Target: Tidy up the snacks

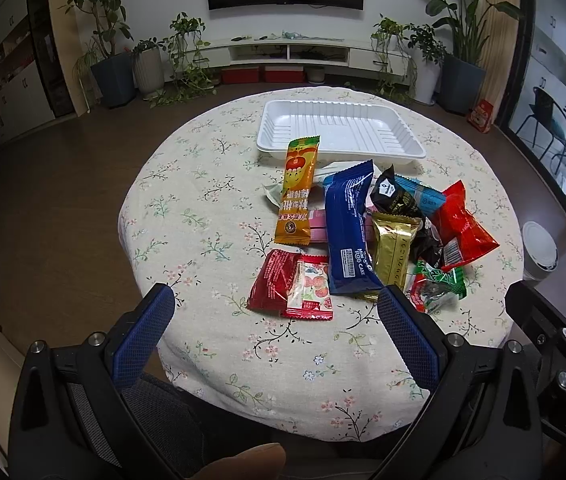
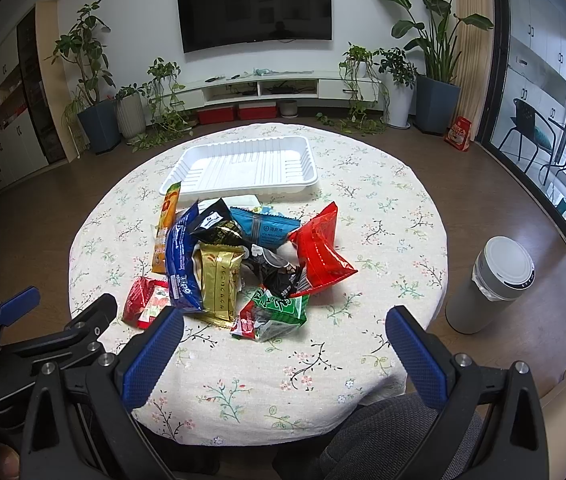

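A pile of snack packets lies mid-table: an orange bar [image 1: 297, 192], a blue roll-cake pack [image 1: 349, 228], a gold pack [image 1: 393, 250], a red bag [image 1: 461, 226], a black pack [image 1: 393, 196], a green pack [image 1: 441, 284] and small red packets [image 1: 291, 290]. An empty white tray [image 1: 341, 130] sits behind the pile. My left gripper [image 1: 275, 300] is open and empty, held above the table's near edge. My right gripper [image 2: 283, 320] is open and empty, just short of the green pack [image 2: 279, 312]. The tray [image 2: 243, 166] and the red bag [image 2: 321, 246] also show in the right wrist view.
The round table [image 1: 203, 216] has a floral cloth. A grey lidded bin [image 2: 491, 284] stands on the floor to the right. Potted plants, a TV stand and a wall TV are at the back. A grey chair seat [image 2: 395, 440] is at the near edge.
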